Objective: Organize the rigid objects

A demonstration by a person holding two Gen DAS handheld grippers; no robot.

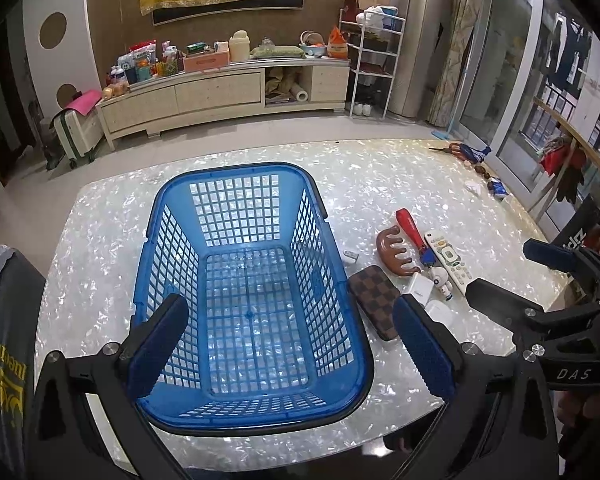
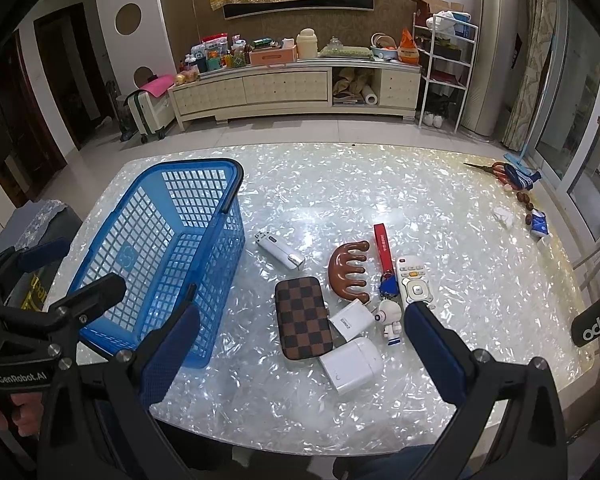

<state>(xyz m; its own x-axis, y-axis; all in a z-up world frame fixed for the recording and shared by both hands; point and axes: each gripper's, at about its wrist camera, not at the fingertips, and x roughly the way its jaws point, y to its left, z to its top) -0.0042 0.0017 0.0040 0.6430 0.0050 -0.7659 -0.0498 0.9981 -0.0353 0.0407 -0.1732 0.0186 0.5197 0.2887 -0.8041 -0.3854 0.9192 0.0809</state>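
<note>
**Basket Empty, First Pick Not Yet Made**

The blue basket (image 1: 252, 292) stood on the pearly table (image 2: 340, 208) and nothing lay inside it. The left gripper (image 1: 288, 356) hung above the near end of the basket with its 2 fingers wide apart and nothing between them. The right gripper (image 2: 300, 352) was also spread open and empty, above the group of small objects to the right of the basket.

In that group were a checkered case (image 2: 303, 323), a white charger box (image 2: 351, 365), a smaller white adapter (image 2: 350, 319), a brown wooden comb (image 2: 348, 270), a remote control (image 2: 413, 282), a red strap with keys (image 2: 383, 250), a small astronaut figure (image 2: 390, 318) and, a little apart, a white device (image 2: 279, 252) near the basket wall. Several of them were touching each other.

In my judgement the task was at its beginning: the collecting step had not started. The next move probably called for lowering the right gripper on 1 object at the near edge of the group, perhaps the charger box, and closing on its narrow sides without pushing the neighbours.
</note>
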